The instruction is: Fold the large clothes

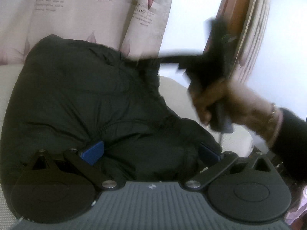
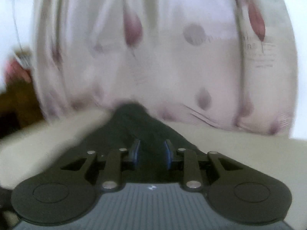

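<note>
A black puffy jacket point(image 1: 80, 95) lies bunched on a cream padded surface point(image 1: 172, 88). My left gripper point(image 1: 150, 153) stands wide open at the jacket's near edge. Its blue pads point(image 1: 92, 153) are pushed into the fabric, and a thick bulge of jacket sits between them. My right gripper point(image 2: 152, 151) is nearly closed on a narrow fold of the jacket point(image 2: 138, 118), which runs taut away from the pads. In the left wrist view a person's hand point(image 1: 207, 99) holds that gripper raised at the right, blurred, with a strip of jacket stretched toward it.
A pale curtain with maroon leaf prints point(image 1: 76, 19) point(image 2: 172, 57) hangs just behind the surface. A brown wooden frame point(image 1: 236, 19) stands at the right beside a white wall point(image 1: 191, 9). A dark sleeve point(image 1: 291, 134) enters from the right.
</note>
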A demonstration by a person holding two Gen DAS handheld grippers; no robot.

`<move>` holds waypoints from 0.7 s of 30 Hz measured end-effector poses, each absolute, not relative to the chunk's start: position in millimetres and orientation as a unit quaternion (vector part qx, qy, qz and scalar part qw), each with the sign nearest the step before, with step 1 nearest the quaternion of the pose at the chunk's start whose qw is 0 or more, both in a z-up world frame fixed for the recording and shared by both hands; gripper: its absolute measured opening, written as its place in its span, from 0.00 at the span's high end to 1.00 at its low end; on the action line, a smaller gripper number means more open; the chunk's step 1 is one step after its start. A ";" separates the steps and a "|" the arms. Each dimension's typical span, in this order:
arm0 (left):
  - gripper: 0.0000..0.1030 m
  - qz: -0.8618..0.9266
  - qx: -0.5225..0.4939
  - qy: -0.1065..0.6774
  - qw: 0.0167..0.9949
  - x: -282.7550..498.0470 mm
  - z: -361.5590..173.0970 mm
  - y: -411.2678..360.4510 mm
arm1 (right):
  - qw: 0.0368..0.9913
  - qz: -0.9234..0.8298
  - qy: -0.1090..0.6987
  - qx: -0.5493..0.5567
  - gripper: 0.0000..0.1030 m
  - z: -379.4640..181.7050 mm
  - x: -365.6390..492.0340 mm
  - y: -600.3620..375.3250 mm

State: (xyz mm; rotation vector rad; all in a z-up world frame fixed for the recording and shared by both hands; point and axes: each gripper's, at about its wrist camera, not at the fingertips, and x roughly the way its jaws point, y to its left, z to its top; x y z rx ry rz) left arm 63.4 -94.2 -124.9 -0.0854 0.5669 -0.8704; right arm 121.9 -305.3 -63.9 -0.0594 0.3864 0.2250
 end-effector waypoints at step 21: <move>0.00 -0.423 -0.058 0.292 0.856 70.6 -121.6 -97.5 | 0.949 0.068 0.307 0.009 0.76 -117.4 143.3 -329.0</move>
